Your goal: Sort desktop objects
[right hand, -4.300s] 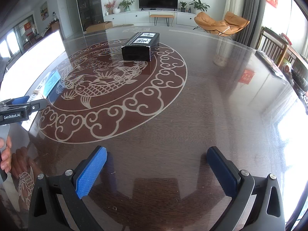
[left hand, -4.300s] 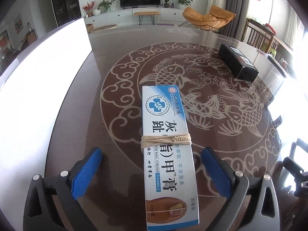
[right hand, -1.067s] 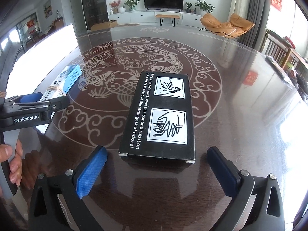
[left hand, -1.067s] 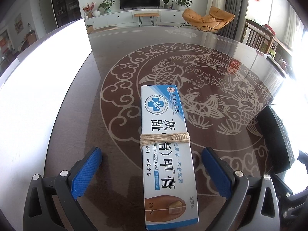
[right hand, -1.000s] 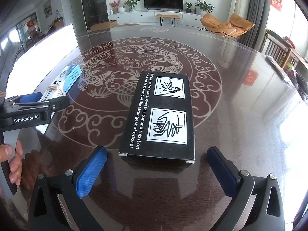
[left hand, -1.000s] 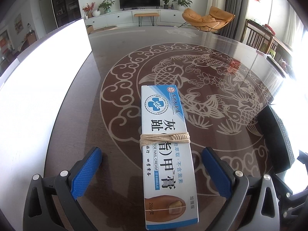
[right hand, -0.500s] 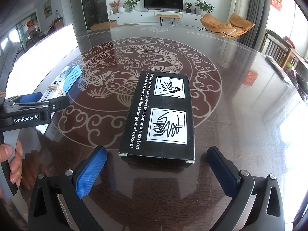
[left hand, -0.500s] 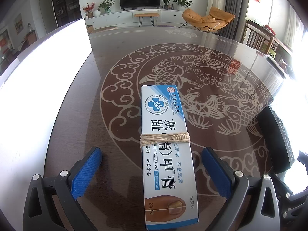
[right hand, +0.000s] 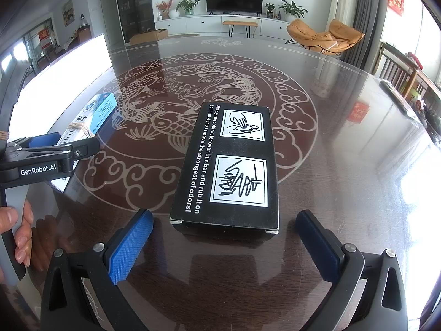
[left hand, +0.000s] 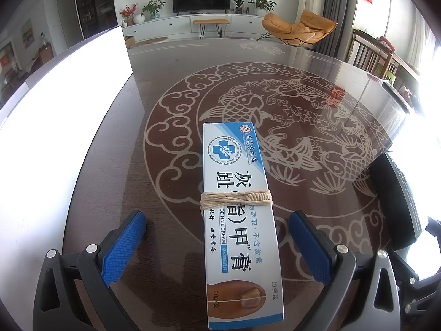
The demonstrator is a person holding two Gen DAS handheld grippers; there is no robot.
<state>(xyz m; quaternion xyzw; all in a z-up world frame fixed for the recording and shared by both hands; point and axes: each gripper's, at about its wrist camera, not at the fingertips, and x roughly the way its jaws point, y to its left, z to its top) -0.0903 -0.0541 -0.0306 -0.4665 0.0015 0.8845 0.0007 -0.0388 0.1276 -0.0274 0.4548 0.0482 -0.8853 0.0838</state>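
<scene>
A long white and blue nail cream box (left hand: 238, 215), bound round its middle with tan string, lies flat on the dark table between the wide-apart pads of my left gripper (left hand: 217, 244), which is open and not touching it. A black soap-bar box (right hand: 230, 162) with white printed panels lies just ahead of my right gripper (right hand: 224, 244), also open, its blue pads either side of the box's near end without contact. In the left wrist view the black box (left hand: 395, 201) shows at the right edge. The right wrist view shows the cream box (right hand: 91, 121) at the left.
The glossy dark table (right hand: 330, 171) carries a pale fish and cloud pattern (left hand: 289, 115). A bright white panel (left hand: 55, 96) stands along its left side. A hand (right hand: 16, 234) holds the left gripper's handle. Chairs and a TV stand lie beyond the far edge.
Over the last second nothing has visibly moved. Since 4.3 s ago the black box has come from the far side of the table to just in front of my right gripper.
</scene>
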